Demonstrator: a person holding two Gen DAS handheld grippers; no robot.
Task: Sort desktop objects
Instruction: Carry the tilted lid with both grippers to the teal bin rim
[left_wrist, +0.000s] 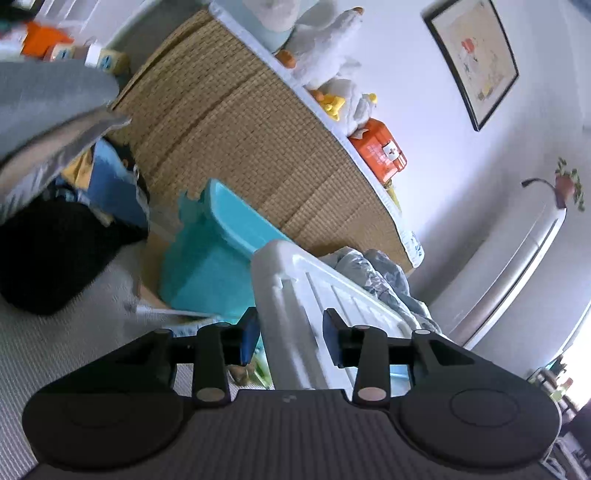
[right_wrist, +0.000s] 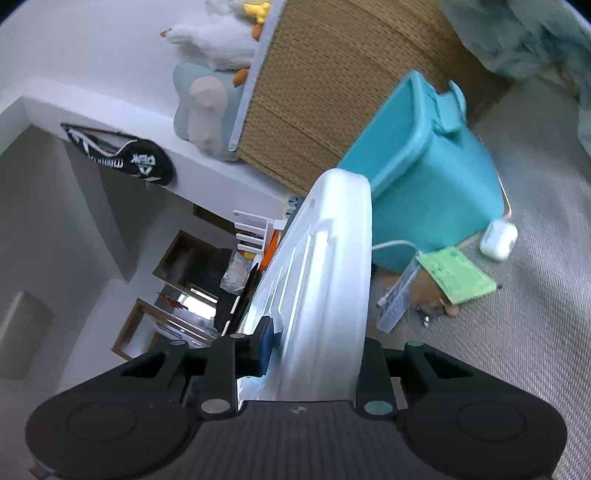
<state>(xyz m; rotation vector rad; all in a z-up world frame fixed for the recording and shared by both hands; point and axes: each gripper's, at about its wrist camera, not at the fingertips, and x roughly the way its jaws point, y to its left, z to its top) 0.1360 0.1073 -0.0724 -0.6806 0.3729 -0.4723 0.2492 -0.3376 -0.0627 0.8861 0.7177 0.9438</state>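
Right, both grippers, left gripper (left_wrist: 291, 334) and right gripper (right_wrist: 317, 345), have jaws clamped on the white tray (right_wrist: 332, 258) (held aloft); earbud case (right_wrist: 498, 242), green card (right_wrist: 458, 275) lie loose beside the teal bin (right_wrist: 424, 184).

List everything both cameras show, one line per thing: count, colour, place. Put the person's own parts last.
tray: 1, white, held up between both claws
bin: 1, teal, on the grey surface beside the woven mat
woven mat: 1, tan, behind the bin
earbud case: 1, white, on the grey surface next to the bin
card: 1, green, on the grey surface near the bin
cable: 1, white, by the bin's base
plush toys: several, white, along the mat's edge
orange box: 1, orange, at the mat's edge
picture: 1, black frame, on the wall
sleeve: 1, grey, upper left of the left view
left claw: 1, black, shut on the tray
right claw: 1, black, shut on the tray
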